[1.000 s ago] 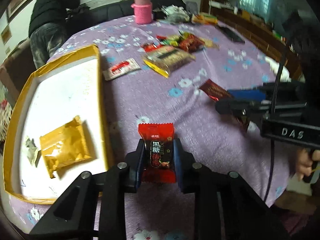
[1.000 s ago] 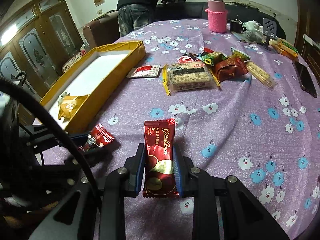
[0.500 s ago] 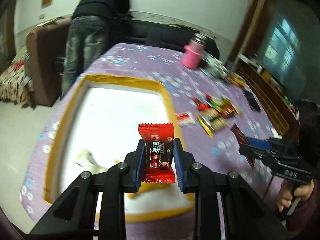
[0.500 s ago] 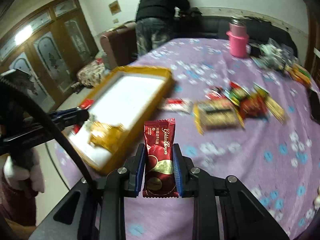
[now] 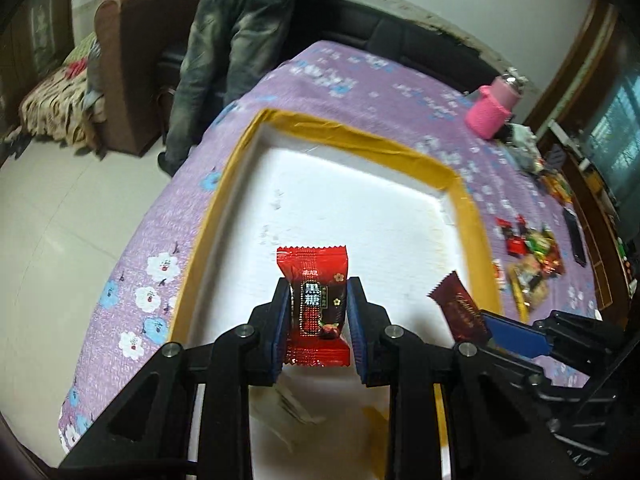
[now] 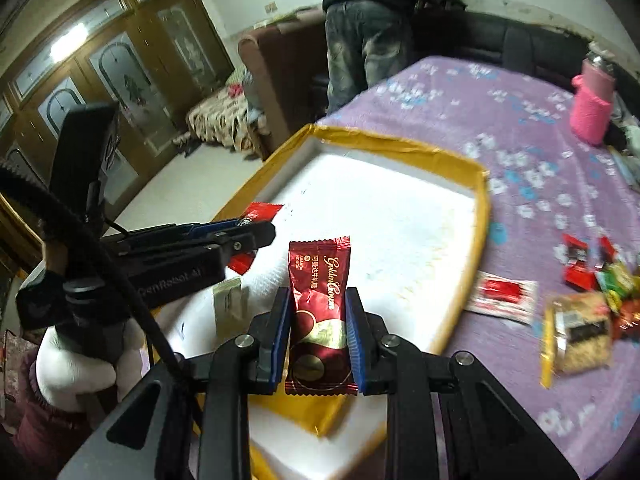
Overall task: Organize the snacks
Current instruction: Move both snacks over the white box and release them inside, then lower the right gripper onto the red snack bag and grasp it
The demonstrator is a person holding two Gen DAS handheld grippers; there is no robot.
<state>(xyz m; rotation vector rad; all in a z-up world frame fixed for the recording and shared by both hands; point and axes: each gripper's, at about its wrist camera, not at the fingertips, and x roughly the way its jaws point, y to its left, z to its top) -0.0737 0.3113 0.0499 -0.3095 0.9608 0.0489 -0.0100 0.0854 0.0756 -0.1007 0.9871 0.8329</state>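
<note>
My left gripper [image 5: 318, 312] is shut on a bright red candy packet [image 5: 314, 304] and hangs over the white inside of the yellow-rimmed box [image 5: 348, 136]. My right gripper [image 6: 316, 320] is shut on a dark red Golden Crown wafer packet [image 6: 320, 312], also above the yellow-rimmed box [image 6: 400, 148]. In the left wrist view the right gripper [image 5: 492, 326] shows at lower right with its dark red packet [image 5: 460, 312]. In the right wrist view the left gripper [image 6: 256, 232] comes in from the left with the red candy [image 6: 256, 216]. A gold packet [image 6: 320, 412] and a small pale sachet [image 6: 228, 304] lie in the box.
Loose snacks [image 6: 588, 280] lie on the purple flowered tablecloth [image 6: 520, 148] right of the box, among them a red-and-white sachet [image 6: 502, 296] and a clear biscuit pack [image 6: 580, 332]. A pink bottle [image 6: 592, 104] stands at the far right. A person [image 5: 240, 40] stands at the table's far end.
Both grippers have swung left from over the tablecloth to above the box, each keeping its packet. The box now fills the middle of both views.
</note>
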